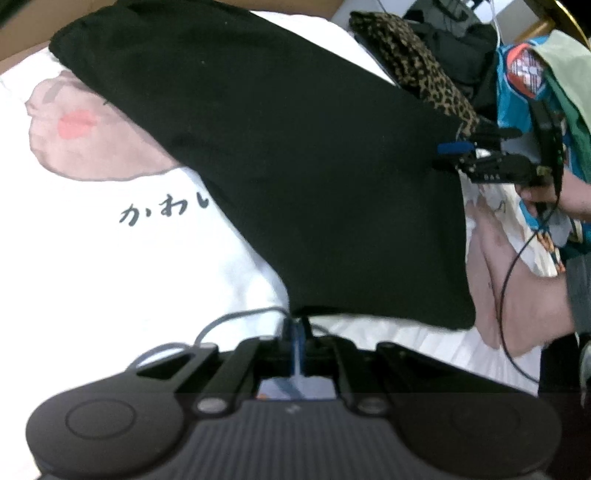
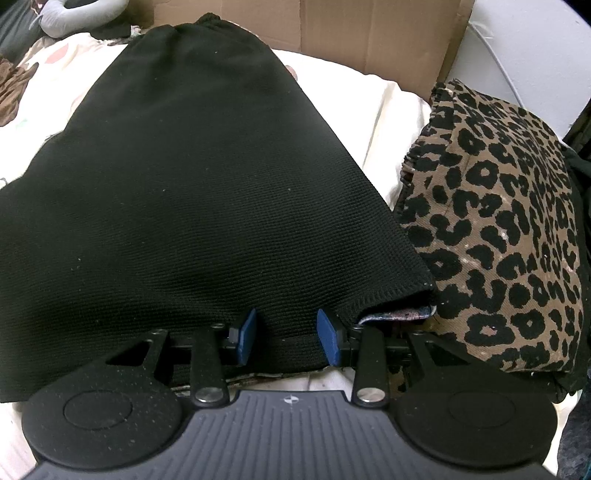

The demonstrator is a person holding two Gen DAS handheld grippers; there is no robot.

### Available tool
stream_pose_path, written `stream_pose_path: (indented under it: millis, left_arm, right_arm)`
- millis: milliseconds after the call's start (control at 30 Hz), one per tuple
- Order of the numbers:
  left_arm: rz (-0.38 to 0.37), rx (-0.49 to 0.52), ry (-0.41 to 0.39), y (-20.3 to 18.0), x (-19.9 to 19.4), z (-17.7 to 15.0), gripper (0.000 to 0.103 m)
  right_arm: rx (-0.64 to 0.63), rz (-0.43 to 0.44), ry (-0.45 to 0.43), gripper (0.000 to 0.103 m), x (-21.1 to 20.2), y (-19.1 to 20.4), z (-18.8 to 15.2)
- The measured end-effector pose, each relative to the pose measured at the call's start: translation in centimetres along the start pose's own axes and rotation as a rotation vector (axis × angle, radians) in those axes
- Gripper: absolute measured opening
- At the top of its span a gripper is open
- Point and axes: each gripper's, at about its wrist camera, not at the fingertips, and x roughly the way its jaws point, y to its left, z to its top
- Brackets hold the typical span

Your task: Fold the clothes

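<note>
A black knit garment lies spread over white bedding, and in the right wrist view it fills the middle. My left gripper is shut on the garment's near hem corner, its two fingers pressed together around the fabric. My right gripper is open at the opposite hem. Its blue pads stand apart with the black hem lying between them, not pinched. The left wrist view shows this right gripper at the garment's right edge, held by a person's hand.
A folded leopard-print garment sits just right of the black one. White bedding with a pink print and black characters lies underneath. A cardboard wall stands behind, colourful clothes are piled at the right, and a person's bare foot rests nearby.
</note>
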Motion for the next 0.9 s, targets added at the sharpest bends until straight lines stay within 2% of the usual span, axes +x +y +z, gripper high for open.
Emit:
stream_pose_path:
  millis: [200, 300, 567, 900]
  left_arm:
    - [0.001, -0.086, -0.118, 1.1, -3.4, 0.2, 0.005]
    - [-0.035, -0.096, -0.156, 1.2, -4.0, 1.3, 0.007]
    - [-0.067, 0.013, -0.138, -1.0, -0.9, 3.1, 0.009]
    - [0.015, 0.043, -0.005, -1.2, 2.3, 2.2, 0.009]
  right_arm:
    - [0.017, -0.005, 0.003, 0.043, 0.0, 0.0, 0.1]
    - [0.026, -0.011, -0.003, 0.043, 0.0, 0.1, 0.0]
    - [0.027, 0.002, -0.006, 0.043, 0.1, -0.2, 0.1]
    - [0.029, 0.011, -0.015, 0.043, 0.0, -0.2, -0.1]
